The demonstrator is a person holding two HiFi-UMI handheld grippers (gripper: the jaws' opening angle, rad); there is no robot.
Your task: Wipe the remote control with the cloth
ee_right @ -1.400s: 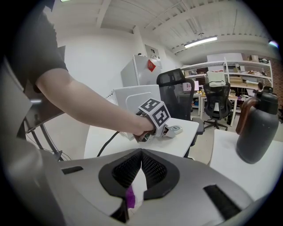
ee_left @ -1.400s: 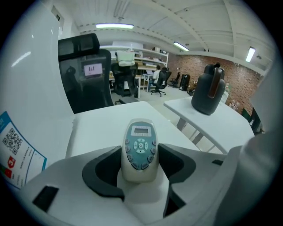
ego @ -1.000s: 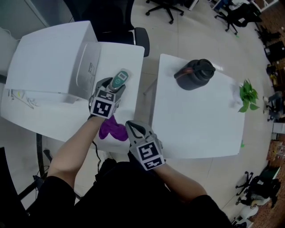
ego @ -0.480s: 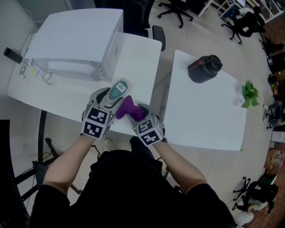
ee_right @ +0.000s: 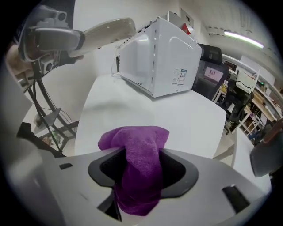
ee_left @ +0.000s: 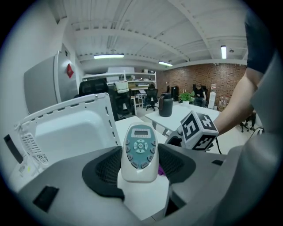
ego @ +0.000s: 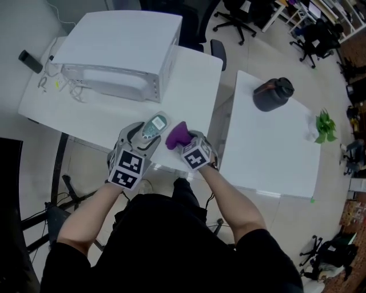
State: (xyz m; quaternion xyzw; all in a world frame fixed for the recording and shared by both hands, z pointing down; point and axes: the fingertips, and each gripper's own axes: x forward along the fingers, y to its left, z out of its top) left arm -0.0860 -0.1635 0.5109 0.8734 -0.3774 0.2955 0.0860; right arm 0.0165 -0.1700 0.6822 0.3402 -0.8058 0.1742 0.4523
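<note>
My left gripper point(ego: 147, 129) is shut on a white remote control point(ego: 155, 124) with a teal button face. In the left gripper view the remote control point(ee_left: 140, 150) stands between the left gripper's point(ee_left: 140, 167) dark pads, buttons toward the camera. My right gripper point(ego: 185, 141) is shut on a bunched purple cloth point(ego: 176, 135), which sits just right of the remote. In the right gripper view the cloth point(ee_right: 140, 152) fills the gap of the right gripper point(ee_right: 141, 173), sticking out above and hanging below, over the white table point(ee_right: 132, 110).
A white boxy appliance point(ego: 123, 51) stands at the back of the left table point(ego: 97, 111), with cables point(ego: 48, 80) on its left. Across a gap, a second white table point(ego: 269, 154) carries a black jug point(ego: 273, 94) and a small plant point(ego: 325, 126). Office chairs point(ego: 229, 8) stand behind.
The cloth lay on the table's near edge between the grippers; now the right gripper has it and has carried it up beside the remote. The left gripper kept hold of the remote.
</note>
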